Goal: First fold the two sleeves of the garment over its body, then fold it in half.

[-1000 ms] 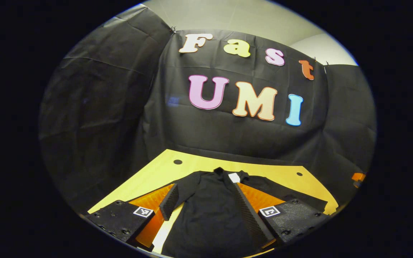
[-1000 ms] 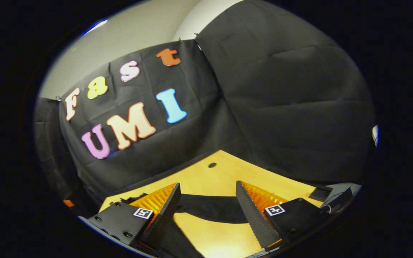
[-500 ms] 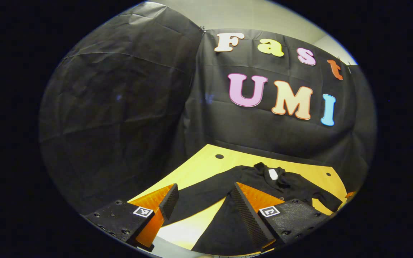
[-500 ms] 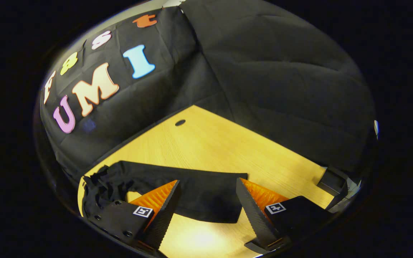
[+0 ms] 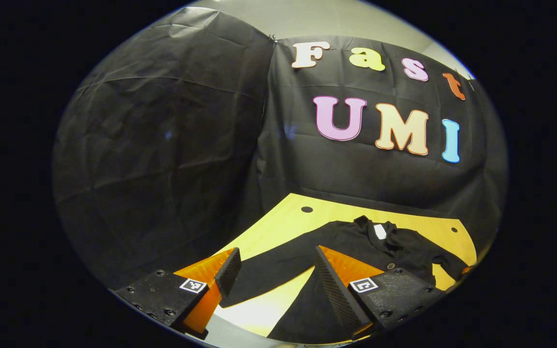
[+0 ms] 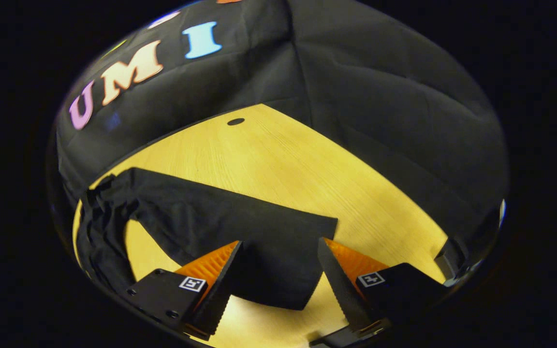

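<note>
We see the black garment (image 5: pixel 356 246) spread flat on the yellow bench (image 6: pixel 278 159), both sleeves out. Left tool (image 5: pixel 274 275) wide apart over one sleeve (image 5: pixel 269 270); right tool (image 6: pixel 278 270) also apart, its fingers either side of the other sleeve's cuff (image 6: pixel 278 261), nothing gripped.

The garment (image 6: pixel 201 217) is matt black cloth, soft and creased near the collar. The table (image 6: pixel 278 159) is pale wood with fine grain and a slight sheen. The left gripper (image 5: pixel 273 280) and right gripper (image 6: pixel 278 275) have matt black textured bodies, ribbed black finger faces and orange ridged plastic backs.
</note>
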A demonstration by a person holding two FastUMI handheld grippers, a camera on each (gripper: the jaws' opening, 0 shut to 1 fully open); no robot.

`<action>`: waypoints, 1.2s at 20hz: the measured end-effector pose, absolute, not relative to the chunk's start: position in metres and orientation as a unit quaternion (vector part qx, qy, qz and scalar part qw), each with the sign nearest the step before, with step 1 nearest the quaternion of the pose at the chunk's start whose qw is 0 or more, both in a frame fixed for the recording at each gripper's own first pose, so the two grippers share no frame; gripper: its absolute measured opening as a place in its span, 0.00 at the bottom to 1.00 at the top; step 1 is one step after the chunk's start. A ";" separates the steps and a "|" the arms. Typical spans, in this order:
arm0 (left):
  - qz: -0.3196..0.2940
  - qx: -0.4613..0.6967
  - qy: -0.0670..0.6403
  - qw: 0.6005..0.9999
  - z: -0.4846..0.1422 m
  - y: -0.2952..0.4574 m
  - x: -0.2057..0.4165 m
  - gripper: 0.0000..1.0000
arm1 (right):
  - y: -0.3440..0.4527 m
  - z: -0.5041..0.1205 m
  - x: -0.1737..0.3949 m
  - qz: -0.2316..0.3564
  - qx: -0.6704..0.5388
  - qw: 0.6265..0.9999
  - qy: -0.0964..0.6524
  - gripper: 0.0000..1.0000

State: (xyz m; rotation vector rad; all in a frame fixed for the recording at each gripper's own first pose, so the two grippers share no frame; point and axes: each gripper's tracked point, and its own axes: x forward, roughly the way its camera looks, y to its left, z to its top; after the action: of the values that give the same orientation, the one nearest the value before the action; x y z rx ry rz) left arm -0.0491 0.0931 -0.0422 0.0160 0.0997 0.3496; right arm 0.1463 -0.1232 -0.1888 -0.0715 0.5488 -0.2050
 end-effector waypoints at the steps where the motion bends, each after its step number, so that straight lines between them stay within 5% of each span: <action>1: 0.169 0.010 0.051 0.984 -0.042 0.089 -0.047 0.91 | -0.122 -0.187 0.148 -0.094 -0.060 0.958 0.263 0.93; 2: 0.165 0.012 0.054 0.985 -0.044 0.084 -0.042 0.91 | -0.117 -0.188 0.147 -0.091 -0.060 0.959 0.263 0.99; 6: 0.151 0.003 0.047 0.987 -0.038 0.076 -0.030 0.92 | -0.105 -0.190 0.149 -0.083 -0.049 0.962 0.254 0.80; 11: 0.138 0.005 0.038 0.990 -0.030 0.071 -0.021 0.92 | -0.081 -0.190 0.152 -0.074 -0.033 0.962 0.261 0.07; 16: 0.130 -0.006 0.043 0.991 -0.036 0.063 -0.025 0.91 | -0.091 -0.191 0.147 -0.084 -0.033 0.956 0.278 0.03; 24: 0.146 -0.021 0.062 0.987 -0.062 0.061 -0.041 0.91 | -0.047 -0.144 0.147 -0.021 -0.031 0.967 0.250 0.02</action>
State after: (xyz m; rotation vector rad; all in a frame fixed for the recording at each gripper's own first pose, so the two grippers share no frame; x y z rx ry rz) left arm -0.0411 0.0612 -0.0616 -0.0432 0.1247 0.2942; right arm 0.1472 -0.0472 -0.1441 -0.0631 0.5061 -0.0432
